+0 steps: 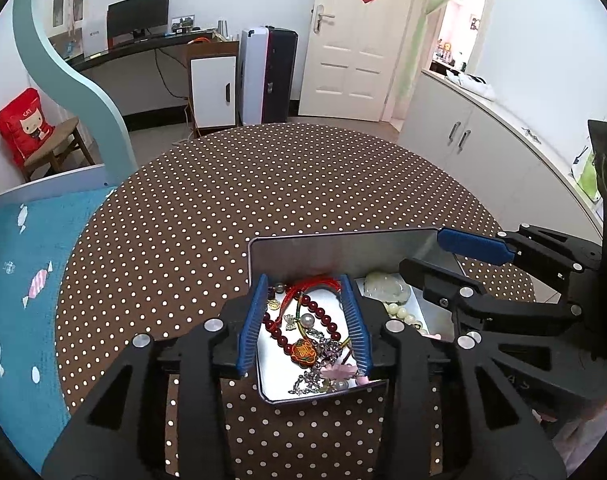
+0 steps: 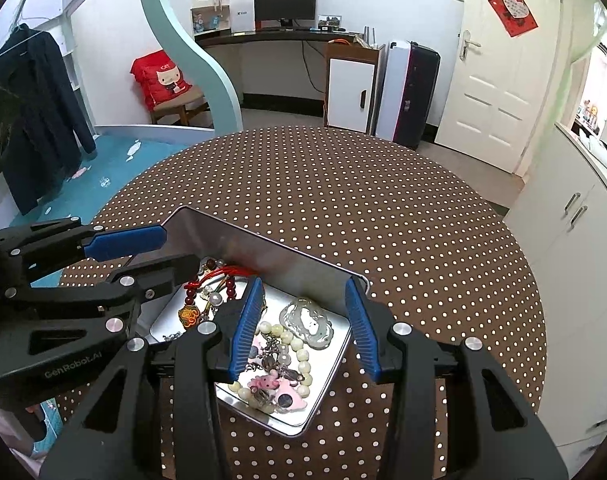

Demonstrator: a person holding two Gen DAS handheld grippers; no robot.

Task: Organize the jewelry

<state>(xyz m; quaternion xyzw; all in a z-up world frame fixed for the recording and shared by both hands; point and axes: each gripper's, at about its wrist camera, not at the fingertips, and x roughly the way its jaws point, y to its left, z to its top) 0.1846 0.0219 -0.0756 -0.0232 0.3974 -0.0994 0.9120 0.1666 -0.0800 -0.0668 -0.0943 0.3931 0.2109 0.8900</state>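
Left wrist: polka-dot round table (image 1: 263, 200); white door (image 1: 355, 40) behind.

The shiny silver metal tin (image 2: 263, 412) looks smooth. The brown dotted tablecloth (image 2: 383, 208) looks matt. The dark red beads (image 1: 323, 314) are glossy.

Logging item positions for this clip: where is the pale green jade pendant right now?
The jade pendant lies inside the open metal tin, on its right side in the right wrist view, beside the pale bead bracelet.
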